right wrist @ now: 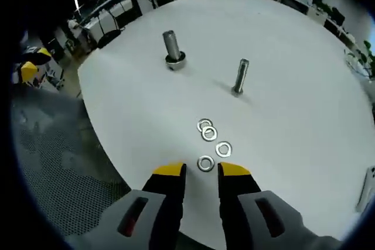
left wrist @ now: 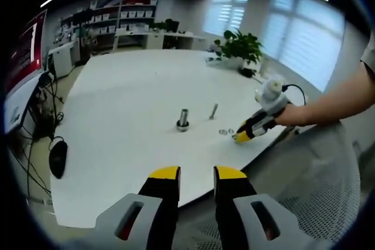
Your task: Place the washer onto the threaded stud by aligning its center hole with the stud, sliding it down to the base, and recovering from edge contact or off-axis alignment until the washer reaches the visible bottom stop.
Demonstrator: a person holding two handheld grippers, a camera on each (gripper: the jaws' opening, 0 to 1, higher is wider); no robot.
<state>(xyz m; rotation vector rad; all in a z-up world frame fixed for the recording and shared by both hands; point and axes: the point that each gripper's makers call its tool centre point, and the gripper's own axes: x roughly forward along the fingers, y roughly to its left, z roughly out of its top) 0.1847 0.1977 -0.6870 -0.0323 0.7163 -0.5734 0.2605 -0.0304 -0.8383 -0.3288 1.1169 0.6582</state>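
1. We are holding the right gripper [right wrist: 202,171] low over the worktop [right wrist: 304,115], its fingers [right wrist: 169,171] apart and empty, with the nearest washer [right wrist: 205,163] lying flat just ahead of the gap. We judge that a flat washer may skid off or flip if one finger is touching it first.
2. Just beyond, three more washers [right wrist: 209,133] are lying close together, two of them overlapping; a careless reach could be dragging a second one along.
3. Farther off, the thin threaded stud [right wrist: 241,76] is standing upright and bare, with a thicker stud [right wrist: 171,47] to its left. A tilted washer could be catching on the threads or the stud's top edge.
4. We are keeping the left gripper [left wrist: 196,175] well back, fingers apart, holding nothing.
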